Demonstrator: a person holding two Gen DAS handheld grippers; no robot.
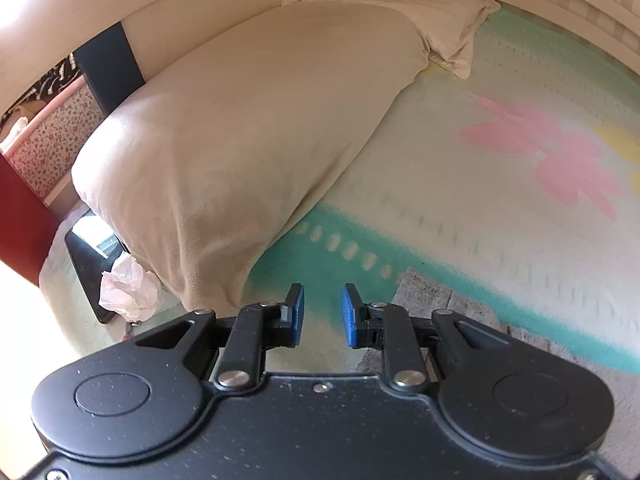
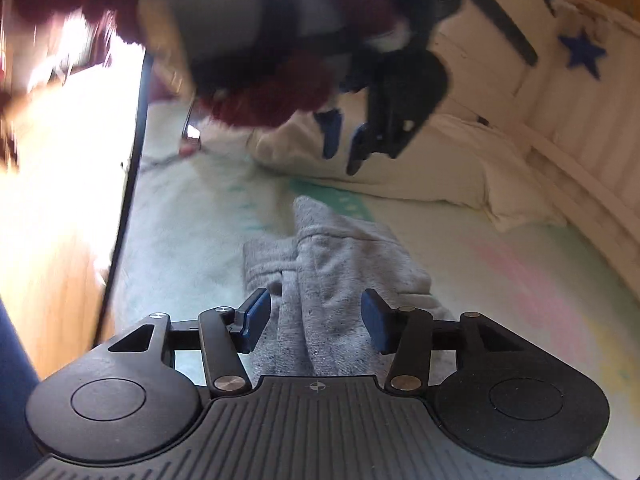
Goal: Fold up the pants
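Two hand-held black grippers with blue pads hover over a bed. The right gripper [image 2: 316, 320] stands spread wide above crumpled grey knit pants [image 2: 340, 268], pads clear of the cloth. The left gripper [image 1: 322, 312], partly parted, grasps nothing beside a large beige pillow [image 1: 248, 140] on the pastel flowered blanket [image 1: 500, 184].

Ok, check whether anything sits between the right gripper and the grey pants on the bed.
Nothing visible does. The right gripper is open with the grey pants lying directly beneath and ahead of its pads, not pinched. The left gripper hangs farther off, above the pillow, clear of the pants.
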